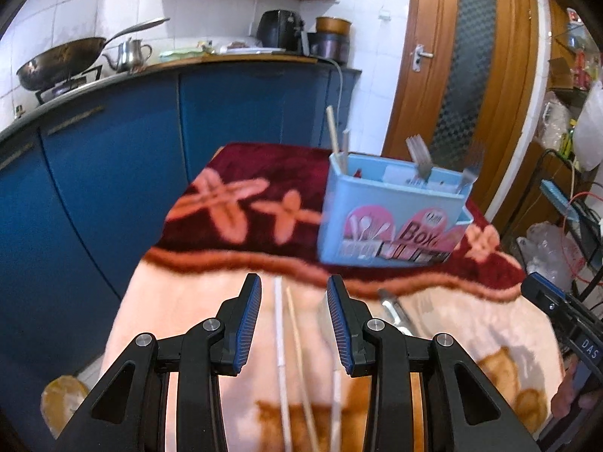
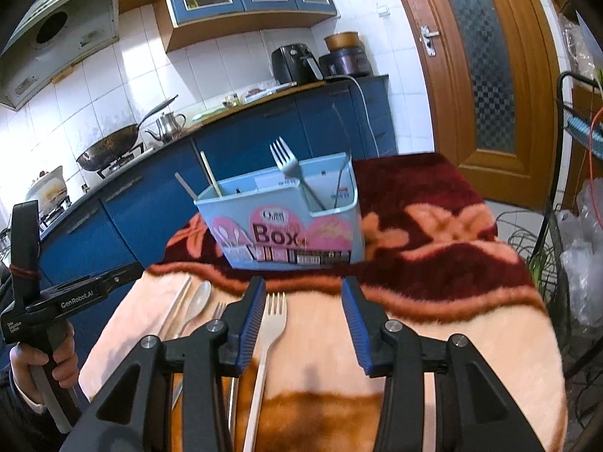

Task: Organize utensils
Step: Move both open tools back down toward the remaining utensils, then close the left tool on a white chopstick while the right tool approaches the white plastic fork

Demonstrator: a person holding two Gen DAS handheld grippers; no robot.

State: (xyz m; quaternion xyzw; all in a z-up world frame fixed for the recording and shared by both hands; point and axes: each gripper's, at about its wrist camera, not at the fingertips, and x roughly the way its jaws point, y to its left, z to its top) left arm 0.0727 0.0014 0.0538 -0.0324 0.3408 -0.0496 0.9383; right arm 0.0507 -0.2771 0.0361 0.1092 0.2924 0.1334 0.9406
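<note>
Blue plastic utensil box (image 2: pixel 290 222) stands upright on the dark red band of the blanket (image 2: pixel 433 233), and it is the landmark here. Metal forks (image 2: pixel 285 160) and wooden chopsticks (image 2: pixel 209 173) poke out of its compartments. Nearer the cameras than the box, on the pale peach part of the blanket, lie a cream plastic fork (image 2: pixel 269 327), a pale spoon (image 2: pixel 198 301) and loose chopsticks (image 1: pixel 297 339). Right gripper (image 2: pixel 303 320) hovers in front of the box, jaws spread wide and empty, the cream fork just inside its left jaw. Left gripper (image 1: pixel 294 324) hangs over the loose chopsticks, jaws parted too, gripping nothing.
</note>
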